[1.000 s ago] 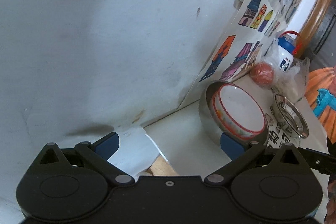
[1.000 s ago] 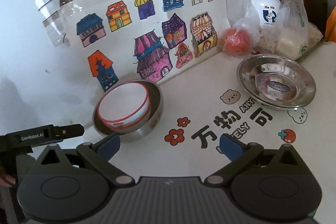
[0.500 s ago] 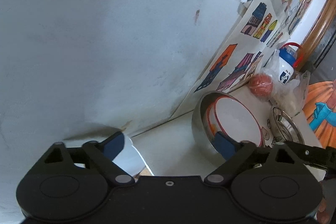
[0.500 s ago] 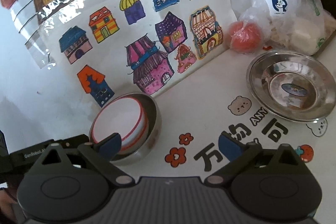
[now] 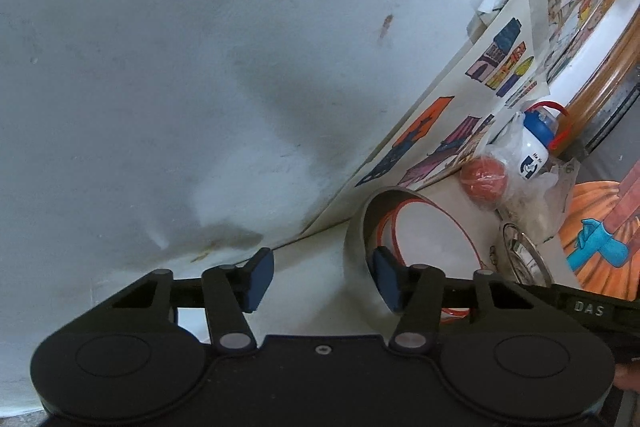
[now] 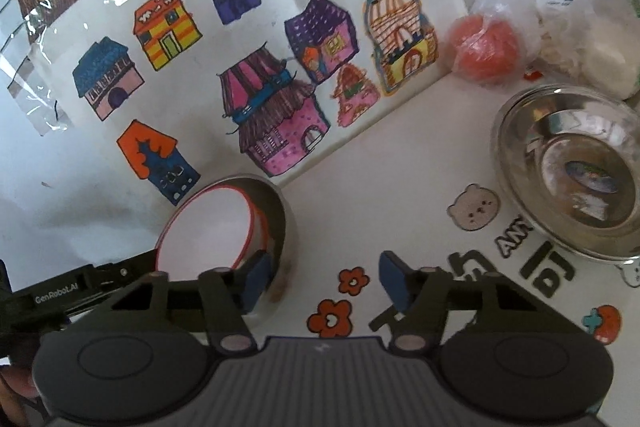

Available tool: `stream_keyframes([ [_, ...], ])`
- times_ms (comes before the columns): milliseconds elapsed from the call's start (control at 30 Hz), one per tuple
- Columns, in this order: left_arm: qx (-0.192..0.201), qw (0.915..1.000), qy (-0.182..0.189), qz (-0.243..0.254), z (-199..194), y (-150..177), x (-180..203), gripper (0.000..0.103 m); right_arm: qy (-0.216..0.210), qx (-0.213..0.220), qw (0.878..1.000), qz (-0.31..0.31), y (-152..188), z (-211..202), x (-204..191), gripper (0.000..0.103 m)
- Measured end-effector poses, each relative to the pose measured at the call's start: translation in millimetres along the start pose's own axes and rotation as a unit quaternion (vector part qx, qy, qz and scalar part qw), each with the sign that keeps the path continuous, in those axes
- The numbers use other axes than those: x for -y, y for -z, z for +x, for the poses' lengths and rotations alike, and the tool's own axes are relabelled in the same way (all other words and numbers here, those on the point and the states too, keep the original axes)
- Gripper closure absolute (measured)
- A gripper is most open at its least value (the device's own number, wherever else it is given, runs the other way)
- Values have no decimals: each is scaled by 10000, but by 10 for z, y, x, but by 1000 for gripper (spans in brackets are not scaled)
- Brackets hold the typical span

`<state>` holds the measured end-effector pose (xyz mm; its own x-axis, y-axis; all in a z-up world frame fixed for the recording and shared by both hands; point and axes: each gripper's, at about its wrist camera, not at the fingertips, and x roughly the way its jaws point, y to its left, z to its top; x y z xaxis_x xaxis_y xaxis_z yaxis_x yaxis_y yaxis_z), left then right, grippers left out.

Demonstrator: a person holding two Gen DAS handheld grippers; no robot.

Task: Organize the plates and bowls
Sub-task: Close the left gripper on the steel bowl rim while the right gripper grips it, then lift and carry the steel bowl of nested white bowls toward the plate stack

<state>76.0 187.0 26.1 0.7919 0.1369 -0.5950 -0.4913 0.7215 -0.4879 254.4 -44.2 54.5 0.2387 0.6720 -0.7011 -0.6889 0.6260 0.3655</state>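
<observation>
Steel bowl [image 6: 286,227] by the house drawings [image 6: 256,67], a white red-rimmed bowl [image 6: 208,227] nested inside; I've got my left gripper [image 5: 320,281] and right gripper [image 6: 320,281] angled down, straddling opposite walls, jaws closing, pads not yet pressing.

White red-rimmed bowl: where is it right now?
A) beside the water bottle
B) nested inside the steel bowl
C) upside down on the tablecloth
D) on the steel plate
B: the white red-rimmed bowl sits inside the steel bowl, whose metal wall wraps around it; the steel plate holds no bowl.
</observation>
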Motion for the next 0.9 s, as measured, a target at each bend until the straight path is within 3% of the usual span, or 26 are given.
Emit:
stream_keyframes([
  [67,-15,9999,90,-53,18,-7,-5,53,54,-22,10000,-27,-17,16,-15,45],
  [267,-54,9996,260,-118,39,-18,-21,62,-226,-116,9996,108,-16,19,2,69],
  [333,-62,9995,297,-98,41,-19,4,67,-305,-133,9993,191,-13,9,5,82],
  [433,-219,9986,462,-162,88,-20,32,68,-190,-100,9996,182,-6,-31,10,89],
  [733,-745,9928,929,88,299,76,368,75,207,-93,9987,448,214,-326,369,90],
  [900,-1121,9856,1235,271,474,101,564,75,478,-61,9968,637,321,-498,555,89],
])
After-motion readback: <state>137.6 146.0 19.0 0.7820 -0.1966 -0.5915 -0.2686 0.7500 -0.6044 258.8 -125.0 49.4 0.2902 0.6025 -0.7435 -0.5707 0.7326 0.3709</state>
